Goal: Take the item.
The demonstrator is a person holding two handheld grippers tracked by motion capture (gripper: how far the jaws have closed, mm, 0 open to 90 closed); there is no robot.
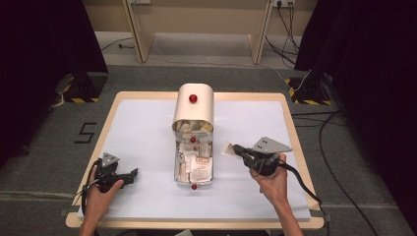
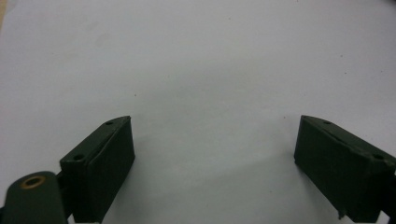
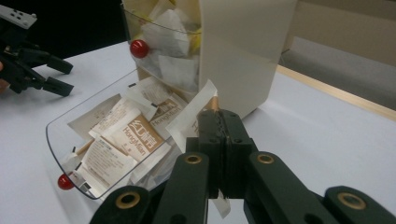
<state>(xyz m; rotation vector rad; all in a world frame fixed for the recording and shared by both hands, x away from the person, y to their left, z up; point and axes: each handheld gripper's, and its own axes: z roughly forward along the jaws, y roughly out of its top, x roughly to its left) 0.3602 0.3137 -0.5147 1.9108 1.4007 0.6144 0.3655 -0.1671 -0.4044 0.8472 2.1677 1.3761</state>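
Your right gripper (image 3: pixel 219 123) is clamped on a white-and-brown paper sachet (image 3: pixel 196 112), just right of the clear plastic drawer (image 1: pixel 193 169) pulled from the cream cabinet (image 1: pixel 194 105). Your left gripper (image 2: pixel 212 154), jaws apart with nothing between, sits well left of that drawer.

Overhead forward view, two close claw-cams

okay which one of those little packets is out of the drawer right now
The packet pinched in the right gripper, held just beside the cream cabinet. All the other packets lie loose in the pulled-out clear drawer.
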